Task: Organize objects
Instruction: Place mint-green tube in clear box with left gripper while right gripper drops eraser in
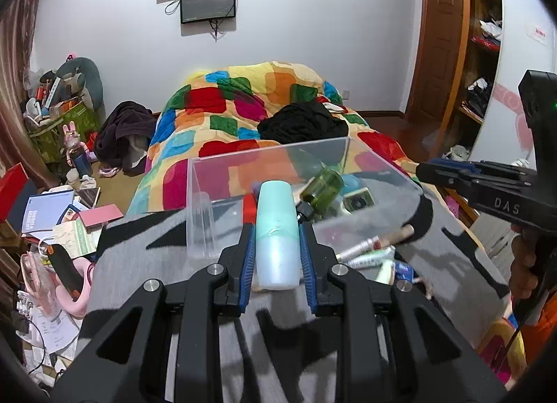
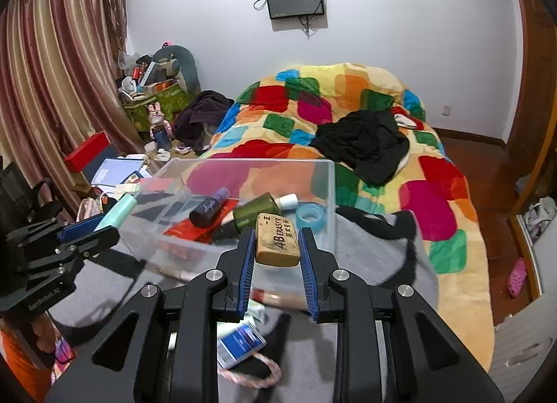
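Left wrist view: left gripper (image 1: 277,250) has its jaws clamped on a mint bottle (image 1: 277,234), held above the grey cloth (image 1: 146,250). Bottle's long axis runs along the fingers, far end pointing toward the clear box (image 1: 202,201). Its near end sits between the pads; which end is the cap I cannot tell. Inside the box, a green bottle (image 1: 322,187) lies tilted; the rest is blurred behind the wall. Right gripper (image 1: 487,187) enters from the right edge, cut off.

Right wrist view: right gripper (image 2: 277,246) jaws clamped on an eraser (image 2: 277,241), long axis along the fingers, printed face up, pointing at the box (image 2: 327,187). Tubes under the eraser are mostly hidden. Left gripper (image 2: 88,234) at left, bottle (image 2: 116,211) partly hidden.
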Demonstrator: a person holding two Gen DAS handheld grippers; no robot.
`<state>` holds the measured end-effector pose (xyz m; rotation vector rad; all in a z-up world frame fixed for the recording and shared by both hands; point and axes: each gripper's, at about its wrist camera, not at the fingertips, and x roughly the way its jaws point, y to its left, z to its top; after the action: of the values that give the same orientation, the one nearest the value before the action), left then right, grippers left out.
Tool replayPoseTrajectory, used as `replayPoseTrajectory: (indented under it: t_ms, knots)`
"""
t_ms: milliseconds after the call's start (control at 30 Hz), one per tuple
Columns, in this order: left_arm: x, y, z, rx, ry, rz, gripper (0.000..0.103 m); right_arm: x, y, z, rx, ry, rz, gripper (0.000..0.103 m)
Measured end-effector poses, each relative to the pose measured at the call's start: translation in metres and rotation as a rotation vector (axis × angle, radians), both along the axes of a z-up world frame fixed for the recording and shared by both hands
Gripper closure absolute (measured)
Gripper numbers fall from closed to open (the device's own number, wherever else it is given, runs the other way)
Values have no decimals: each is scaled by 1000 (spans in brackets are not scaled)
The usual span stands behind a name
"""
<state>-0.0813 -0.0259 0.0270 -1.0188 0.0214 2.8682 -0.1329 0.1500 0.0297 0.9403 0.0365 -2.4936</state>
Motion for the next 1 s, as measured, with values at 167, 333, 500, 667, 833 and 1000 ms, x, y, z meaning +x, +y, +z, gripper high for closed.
replayPoseTrajectory:
  t_ms: [167, 333, 500, 667, 833, 1000]
  knots:
    - [-24, -9, -4, 34, -39, 20, 79, -20, -18, -5, -5, -34, 12, 80]
    - [-48, -16, -15, 67, -95, 38, 79, -38, -33, -19, -7, -96, 34, 80]
    - [-59, -18, -26, 72, -126, 47, 79, -50, -49, -34, 24, -134, 60, 80]
    - [-66, -18, -34, 85, -153, 48, 79, -54, -62, -46, 63, -149, 88, 80]
    - [-68, -16, -37, 82, -164, 45, 79, -53, -66, -50, 79, -152, 104, 80]
    - [-64, -14, -31, 76, -153, 44, 78, -49, -64, -46, 80, -151, 123, 79]
